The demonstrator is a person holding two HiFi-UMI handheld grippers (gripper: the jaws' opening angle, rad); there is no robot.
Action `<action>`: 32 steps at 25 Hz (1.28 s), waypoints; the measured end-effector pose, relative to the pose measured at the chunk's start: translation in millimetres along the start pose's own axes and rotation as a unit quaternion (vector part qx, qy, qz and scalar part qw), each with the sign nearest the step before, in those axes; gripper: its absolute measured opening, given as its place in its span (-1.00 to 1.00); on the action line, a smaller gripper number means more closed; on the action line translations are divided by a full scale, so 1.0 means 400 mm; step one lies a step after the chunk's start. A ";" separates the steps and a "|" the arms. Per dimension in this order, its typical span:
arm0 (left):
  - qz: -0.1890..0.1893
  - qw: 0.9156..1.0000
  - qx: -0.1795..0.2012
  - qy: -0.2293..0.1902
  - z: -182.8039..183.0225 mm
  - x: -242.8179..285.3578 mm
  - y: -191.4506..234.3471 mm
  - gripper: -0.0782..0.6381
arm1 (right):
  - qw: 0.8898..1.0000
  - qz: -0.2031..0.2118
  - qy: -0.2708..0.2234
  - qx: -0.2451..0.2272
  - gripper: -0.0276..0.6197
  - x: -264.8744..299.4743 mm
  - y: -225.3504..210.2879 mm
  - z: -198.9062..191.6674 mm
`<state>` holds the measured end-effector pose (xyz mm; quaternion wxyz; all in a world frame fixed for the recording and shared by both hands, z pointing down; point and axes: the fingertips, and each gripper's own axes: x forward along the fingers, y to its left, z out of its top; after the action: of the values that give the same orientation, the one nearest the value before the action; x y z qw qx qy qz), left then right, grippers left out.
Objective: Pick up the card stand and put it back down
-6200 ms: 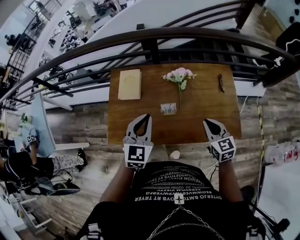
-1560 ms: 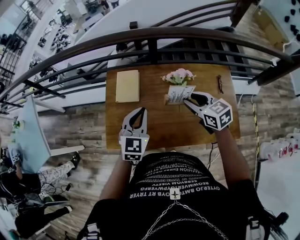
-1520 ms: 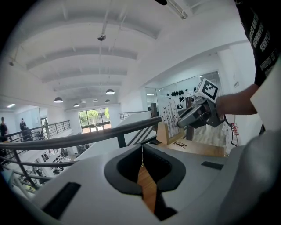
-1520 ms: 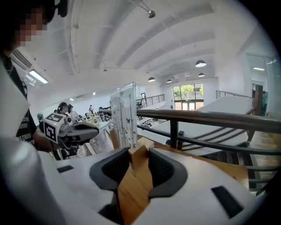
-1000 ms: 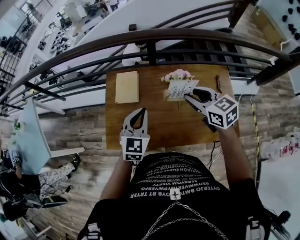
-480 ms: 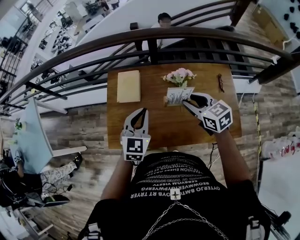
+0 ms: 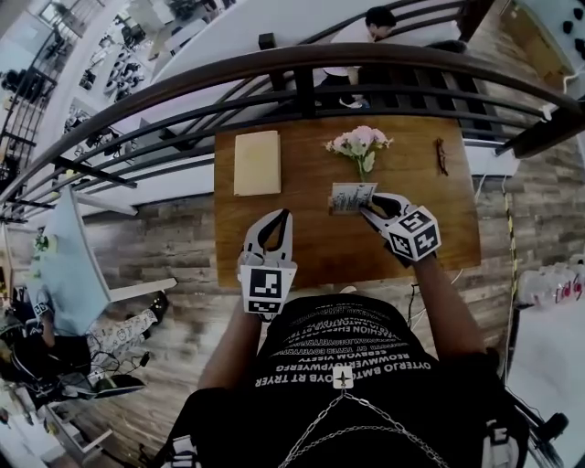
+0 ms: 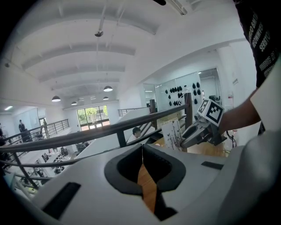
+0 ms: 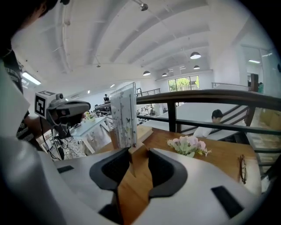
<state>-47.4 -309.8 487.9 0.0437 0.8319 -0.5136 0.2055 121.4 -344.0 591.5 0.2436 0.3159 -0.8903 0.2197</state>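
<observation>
Right gripper view: my right gripper (image 9: 137, 154) has its jaws clenched on the wooden foot of the card stand (image 9: 124, 115), and the clear card stands upright just above the pads. A second ago I held the stand high, covering the stems of the pink flowers (image 7: 359, 142). Now it has come down low over the worktop (image 7: 302, 242), just in front of the flowers, and the whole bunch shows behind it. I cannot tell whether the foot already touches the wood.

In the head view, my left gripper (image 7: 276, 218) has kept its place over the near edge of the worktop. Its jaws are closed tip to tip with nothing between them.

Further back on the left, the tan notebook (image 7: 257, 163) lies flat where it was. Near the far right edge lies a dark pair of glasses (image 7: 442, 155), also unmoved. Beyond the worktop runs the dark railing (image 7: 302, 69), and a person (image 7: 366, 27) shows past it.
</observation>
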 end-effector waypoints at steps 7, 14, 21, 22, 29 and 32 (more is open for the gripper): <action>0.003 1.000 -0.001 0.009 -0.012 0.012 0.035 -0.70 | 1.000 -0.014 0.023 0.009 -0.46 0.063 -0.018 -0.091; -0.006 1.000 -0.007 0.021 -0.036 0.047 0.055 -0.70 | 0.998 -0.020 0.058 -0.005 -0.46 0.150 -0.027 -0.213; -0.008 0.999 -0.012 0.036 -0.076 0.074 0.098 -0.70 | 0.995 -0.028 0.093 0.007 -0.46 0.234 -0.042 -0.336; -0.007 0.999 -0.012 0.039 -0.082 0.074 0.104 -0.70 | 0.995 -0.030 0.096 0.013 -0.46 0.243 -0.044 -0.351; -0.005 0.999 -0.013 0.051 -0.104 0.073 0.128 -0.70 | 0.995 -0.027 0.101 0.004 -0.46 0.290 -0.045 -0.402; -0.011 0.999 -0.011 0.048 -0.104 0.079 0.119 -0.70 | 0.994 -0.030 0.102 -0.013 -0.46 0.299 -0.035 -0.413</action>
<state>-89.2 -346.8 531.3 0.0802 0.8262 -0.5039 0.2388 98.1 -318.3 793.1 0.3436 0.3156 -0.8536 0.2316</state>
